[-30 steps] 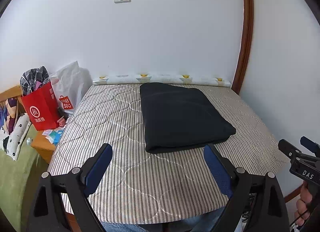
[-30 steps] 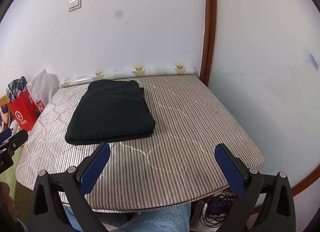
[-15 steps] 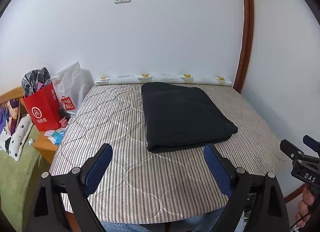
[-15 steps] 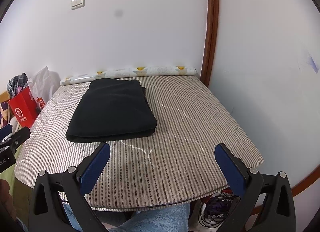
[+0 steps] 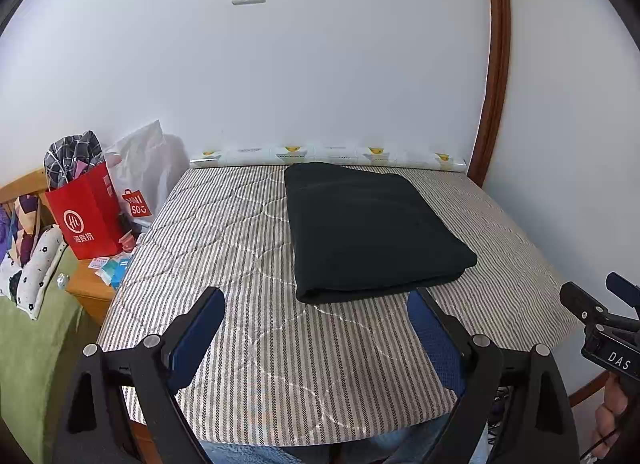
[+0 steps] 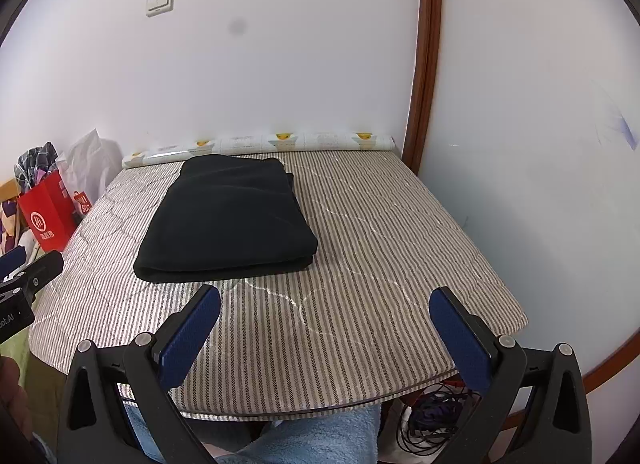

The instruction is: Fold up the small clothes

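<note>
A black garment (image 5: 368,228) lies folded into a neat rectangle on the striped quilted table cover (image 5: 240,256); it also shows in the right wrist view (image 6: 228,220). My left gripper (image 5: 316,324) is open and empty, held above the near edge of the table, short of the garment. My right gripper (image 6: 326,324) is open and empty, also at the near edge, to the right of the garment. Each gripper shows at the other view's edge, the right gripper (image 5: 600,316) and the left gripper (image 6: 24,272).
A red paper bag (image 5: 88,212) and a white plastic bag (image 5: 148,168) stand on a wooden stand left of the table. A patterned roll (image 5: 328,156) lies along the back wall. Cables (image 6: 432,416) lie on the floor under the right corner. Walls close the back and right.
Both views have shifted slightly; the garment sits a little further right and up in frame. Nothing was gripped or released, and the garment lies unchanged.
</note>
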`<state>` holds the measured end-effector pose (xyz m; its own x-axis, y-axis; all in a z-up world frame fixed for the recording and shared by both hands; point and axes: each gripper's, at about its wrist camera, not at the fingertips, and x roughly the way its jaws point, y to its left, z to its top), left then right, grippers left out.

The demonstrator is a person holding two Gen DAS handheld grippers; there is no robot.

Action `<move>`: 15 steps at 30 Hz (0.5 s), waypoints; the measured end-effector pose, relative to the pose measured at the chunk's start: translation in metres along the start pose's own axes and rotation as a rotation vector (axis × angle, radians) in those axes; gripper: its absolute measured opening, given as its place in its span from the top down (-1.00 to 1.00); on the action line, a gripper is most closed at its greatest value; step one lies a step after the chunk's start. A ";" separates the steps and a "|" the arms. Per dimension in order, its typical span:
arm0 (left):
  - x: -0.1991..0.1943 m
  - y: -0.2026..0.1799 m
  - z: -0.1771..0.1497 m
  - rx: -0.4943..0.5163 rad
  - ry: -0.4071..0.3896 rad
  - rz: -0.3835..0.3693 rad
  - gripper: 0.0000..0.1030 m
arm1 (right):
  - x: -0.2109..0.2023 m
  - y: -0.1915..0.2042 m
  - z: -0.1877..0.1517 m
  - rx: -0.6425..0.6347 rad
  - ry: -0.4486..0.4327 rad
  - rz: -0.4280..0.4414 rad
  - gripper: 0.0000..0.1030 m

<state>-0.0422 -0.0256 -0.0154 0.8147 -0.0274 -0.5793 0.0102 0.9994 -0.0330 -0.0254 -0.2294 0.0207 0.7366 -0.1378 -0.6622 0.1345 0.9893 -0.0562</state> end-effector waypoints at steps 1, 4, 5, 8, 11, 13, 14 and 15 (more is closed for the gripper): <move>0.000 0.001 0.000 -0.001 0.000 0.000 -0.79 | 0.000 -0.001 0.000 -0.001 0.000 0.002 -0.99; 0.000 0.001 0.001 -0.001 0.000 0.001 -0.79 | 0.000 0.000 0.000 -0.004 0.000 0.002 -0.99; 0.000 0.001 0.001 -0.001 0.000 0.001 -0.79 | 0.000 0.001 0.000 -0.005 0.000 0.003 -0.99; 0.000 0.001 0.001 -0.002 0.000 0.001 -0.79 | -0.001 0.002 0.000 -0.005 0.000 0.002 -0.99; 0.000 0.002 0.001 -0.002 0.000 0.000 -0.79 | -0.002 0.003 -0.001 -0.003 0.000 0.002 -0.99; -0.001 0.002 0.001 -0.002 0.000 0.001 -0.79 | -0.001 0.003 -0.001 -0.004 0.000 0.001 -0.99; -0.001 0.003 0.001 -0.004 0.000 0.001 -0.79 | -0.002 0.003 -0.001 -0.004 -0.001 0.001 -0.99; -0.001 0.003 0.001 -0.005 0.001 0.001 -0.79 | -0.001 0.002 0.000 -0.004 -0.001 0.003 -0.99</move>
<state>-0.0420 -0.0224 -0.0143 0.8142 -0.0260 -0.5800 0.0062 0.9993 -0.0362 -0.0263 -0.2269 0.0210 0.7374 -0.1351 -0.6619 0.1297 0.9899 -0.0576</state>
